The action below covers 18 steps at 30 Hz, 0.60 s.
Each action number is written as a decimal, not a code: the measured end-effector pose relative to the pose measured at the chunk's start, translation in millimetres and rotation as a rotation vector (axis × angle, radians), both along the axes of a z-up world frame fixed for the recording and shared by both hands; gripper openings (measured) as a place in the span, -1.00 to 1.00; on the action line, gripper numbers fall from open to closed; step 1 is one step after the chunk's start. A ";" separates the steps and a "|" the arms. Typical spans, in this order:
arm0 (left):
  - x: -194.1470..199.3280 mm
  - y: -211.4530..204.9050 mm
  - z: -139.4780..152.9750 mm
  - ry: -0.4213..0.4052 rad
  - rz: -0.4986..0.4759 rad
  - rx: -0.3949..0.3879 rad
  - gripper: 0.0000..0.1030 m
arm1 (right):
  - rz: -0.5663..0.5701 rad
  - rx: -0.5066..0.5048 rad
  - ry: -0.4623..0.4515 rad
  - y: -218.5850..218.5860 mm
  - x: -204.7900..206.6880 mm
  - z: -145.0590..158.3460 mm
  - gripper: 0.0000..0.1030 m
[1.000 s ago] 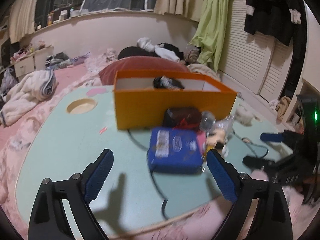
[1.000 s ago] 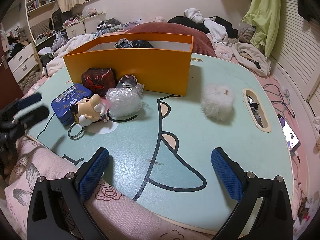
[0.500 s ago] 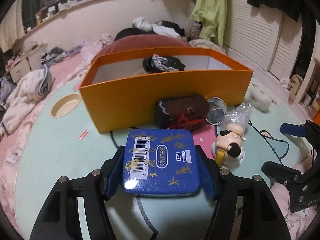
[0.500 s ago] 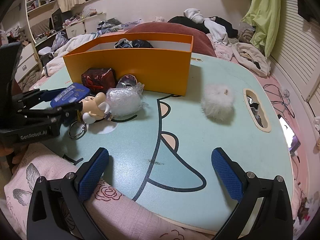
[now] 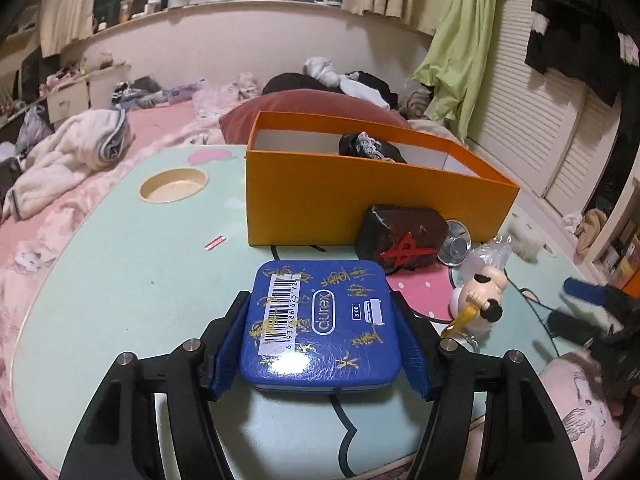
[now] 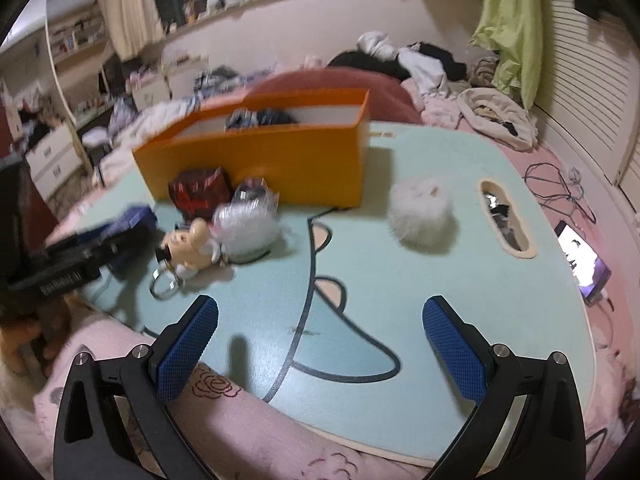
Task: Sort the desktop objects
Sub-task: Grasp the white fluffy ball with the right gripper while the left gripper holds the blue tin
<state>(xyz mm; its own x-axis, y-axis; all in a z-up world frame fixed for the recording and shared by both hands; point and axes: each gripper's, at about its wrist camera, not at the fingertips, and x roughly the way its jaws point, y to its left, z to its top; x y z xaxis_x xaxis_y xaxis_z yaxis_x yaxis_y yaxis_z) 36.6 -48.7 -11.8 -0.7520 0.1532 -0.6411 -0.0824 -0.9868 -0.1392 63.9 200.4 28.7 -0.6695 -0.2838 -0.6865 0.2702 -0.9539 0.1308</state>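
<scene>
Tin held at the table's near edge

Blue pads of the left gripper [image 5: 322, 340] press both side walls of the flat blue rounded-square metal tin [image 5: 320, 326], low centre in the left wrist view; its printed barcode runs away from the camera toward the orange cardboard box [image 5: 360, 204] above. Right gripper [image 6: 324, 346], bottom of its own view, stands wide apart over the mint green table [image 6: 420, 280], holding nothing.

Right view blurs the orange box [image 6: 256, 168].
</scene>
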 end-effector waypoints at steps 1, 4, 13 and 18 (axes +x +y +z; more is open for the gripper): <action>-0.2 2.0 -0.2 -0.002 0.000 -0.009 0.28 | -0.012 -0.021 0.013 3.6 0.6 3.2 0.98; -0.2 3.8 -1.4 -0.002 0.000 -0.020 0.28 | -0.066 -0.066 0.038 16.1 -0.7 8.5 0.98; 0.5 3.2 -1.8 0.000 0.000 -0.015 0.28 | -0.255 -0.009 -0.004 37.0 -46.6 21.6 0.79; 0.9 4.3 -0.9 0.003 -0.001 -0.010 0.28 | -0.257 0.093 -0.092 27.8 -88.9 14.6 0.78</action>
<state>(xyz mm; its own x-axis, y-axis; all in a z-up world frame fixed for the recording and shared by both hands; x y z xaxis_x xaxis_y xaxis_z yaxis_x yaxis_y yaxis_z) 37.5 -44.4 -12.8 -0.7536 0.1476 -0.6405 -0.0839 -0.9881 -0.1290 -25.1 228.2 43.3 -0.6447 -0.0461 -0.7631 0.0094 -0.9986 0.0523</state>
